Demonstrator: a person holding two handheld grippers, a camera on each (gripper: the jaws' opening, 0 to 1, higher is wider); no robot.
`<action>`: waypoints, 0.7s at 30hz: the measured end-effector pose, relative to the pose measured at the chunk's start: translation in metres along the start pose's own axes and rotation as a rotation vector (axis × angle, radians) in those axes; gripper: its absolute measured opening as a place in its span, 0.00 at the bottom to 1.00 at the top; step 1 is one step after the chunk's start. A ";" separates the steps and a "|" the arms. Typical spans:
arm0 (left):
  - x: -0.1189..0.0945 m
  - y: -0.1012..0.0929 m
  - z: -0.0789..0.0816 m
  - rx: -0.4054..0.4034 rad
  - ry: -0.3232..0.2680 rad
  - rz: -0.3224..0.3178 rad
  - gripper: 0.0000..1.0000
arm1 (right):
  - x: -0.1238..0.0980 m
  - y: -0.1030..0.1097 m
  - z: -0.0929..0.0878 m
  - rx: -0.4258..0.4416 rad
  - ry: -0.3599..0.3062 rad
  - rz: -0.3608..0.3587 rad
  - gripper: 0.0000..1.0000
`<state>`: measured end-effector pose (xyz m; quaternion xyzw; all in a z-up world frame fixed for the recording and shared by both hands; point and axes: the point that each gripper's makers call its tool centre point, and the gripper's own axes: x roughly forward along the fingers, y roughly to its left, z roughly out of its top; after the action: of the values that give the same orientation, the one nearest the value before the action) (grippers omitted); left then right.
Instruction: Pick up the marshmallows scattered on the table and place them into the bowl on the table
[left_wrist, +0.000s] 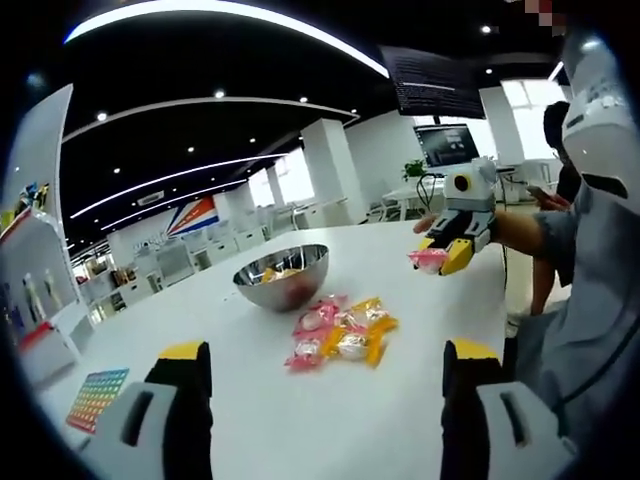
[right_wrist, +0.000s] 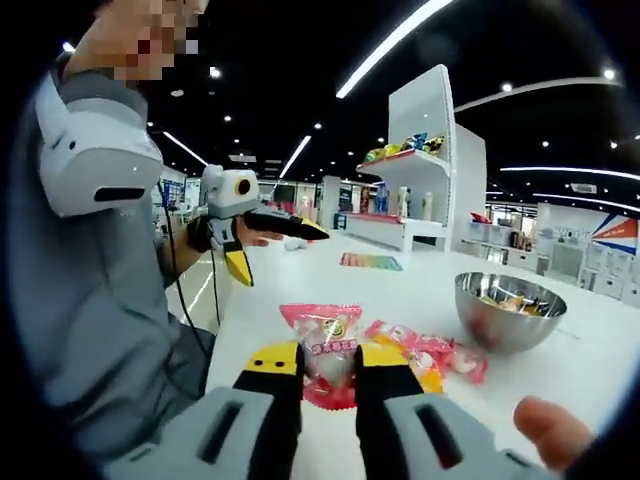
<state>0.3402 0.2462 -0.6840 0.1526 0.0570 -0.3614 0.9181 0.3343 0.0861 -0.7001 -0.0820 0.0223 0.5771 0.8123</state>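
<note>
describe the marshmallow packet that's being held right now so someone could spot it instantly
Start at the steel bowl on the white table, then find the loose packets beside it. The held pink marshmallow packet is off that pile, upright, pinched in the right hand-held gripper.

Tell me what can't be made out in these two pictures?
- Bowl contents: the left gripper view is too small and blurred to count the packets; in the right gripper view the rim hides most.
- Pink marshmallow packet: the right gripper covers its sides, the print is blurred.
- Loose packets overlap, so no count.
</note>
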 end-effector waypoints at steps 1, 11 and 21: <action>0.000 0.001 0.000 -0.005 -0.002 0.003 0.95 | -0.004 -0.001 0.001 -0.003 0.000 -0.012 0.16; 0.002 0.001 0.001 -0.003 -0.003 0.004 0.95 | -0.030 -0.002 0.015 -0.026 -0.013 -0.086 0.16; 0.001 0.002 0.001 0.010 0.006 0.008 0.94 | -0.055 -0.052 0.105 -0.143 -0.084 -0.183 0.16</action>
<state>0.3427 0.2464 -0.6826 0.1587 0.0572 -0.3576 0.9185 0.3587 0.0350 -0.5840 -0.1173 -0.0604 0.5036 0.8538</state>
